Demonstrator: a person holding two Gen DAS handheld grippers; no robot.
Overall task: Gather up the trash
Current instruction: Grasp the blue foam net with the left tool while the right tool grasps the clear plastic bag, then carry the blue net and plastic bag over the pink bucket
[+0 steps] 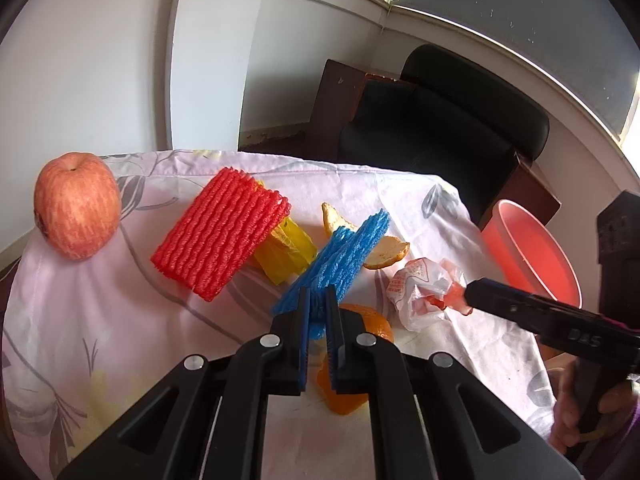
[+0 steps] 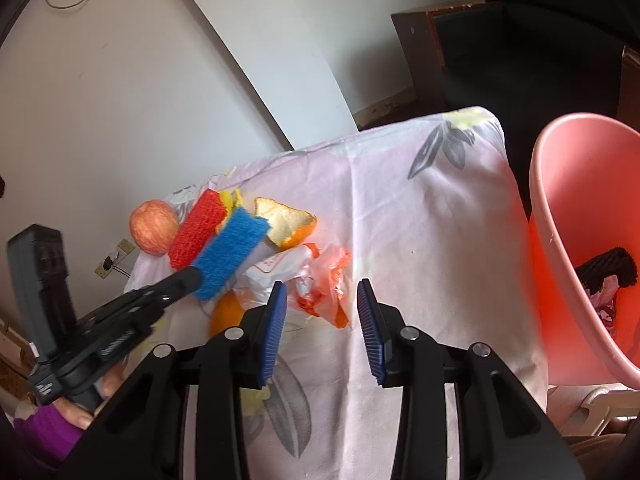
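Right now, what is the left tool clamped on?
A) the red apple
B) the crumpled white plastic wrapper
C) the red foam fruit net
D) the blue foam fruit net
D: in the left wrist view the left tool has its fingers closed on the lower edge of the blue foam fruit net, and the right wrist view shows the same net at that tool's tip.

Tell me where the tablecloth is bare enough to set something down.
Bare cloth runs between the crumpled wrapper and the pink bin, and ahead of the apple. Crowded: red net, blue net, peels, all mid-table.
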